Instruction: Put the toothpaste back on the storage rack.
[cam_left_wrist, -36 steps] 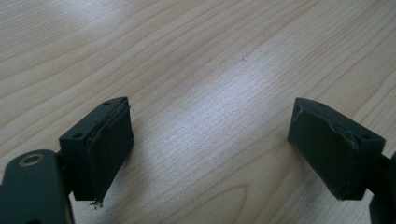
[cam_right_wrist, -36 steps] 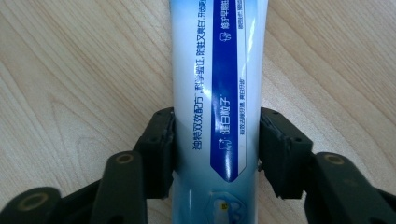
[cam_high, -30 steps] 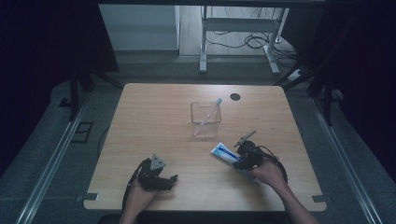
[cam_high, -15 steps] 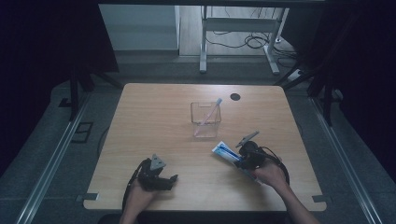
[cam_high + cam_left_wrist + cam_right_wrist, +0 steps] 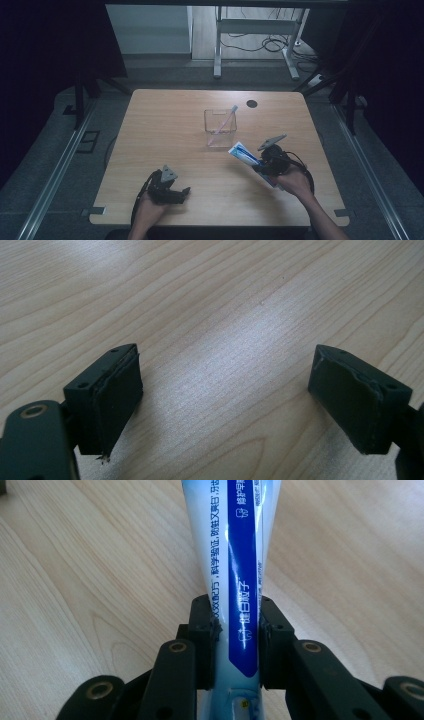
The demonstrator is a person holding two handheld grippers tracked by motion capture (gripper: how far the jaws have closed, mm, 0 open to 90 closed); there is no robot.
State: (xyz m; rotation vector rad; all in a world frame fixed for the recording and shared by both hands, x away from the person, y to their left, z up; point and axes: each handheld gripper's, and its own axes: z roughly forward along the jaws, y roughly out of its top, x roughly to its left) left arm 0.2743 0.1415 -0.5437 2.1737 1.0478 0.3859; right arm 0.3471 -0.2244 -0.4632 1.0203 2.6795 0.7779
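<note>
A white and blue toothpaste tube [image 5: 242,153] [image 5: 235,555] is clamped between the two pads of my right gripper [image 5: 261,167] [image 5: 235,622], whose jaws have just been closing on it. The tube sticks out toward the table's middle, a little above the wood. My left gripper [image 5: 176,194] [image 5: 225,395] rests low over the near left part of the table, open with only bare wood between its pads. A clear square cup [image 5: 220,121] stands at the centre of the table with a pale toothbrush [image 5: 225,124] leaning in it.
The wooden table [image 5: 165,130] has a black round cable hole [image 5: 251,103] near its far edge. Metal desk legs and cables stand on the floor beyond it, and rails run along both sides.
My right gripper has risen slightly with the toothpaste tube in it, and the tube's far end has lifted off the wood. The left gripper has stayed put.
</note>
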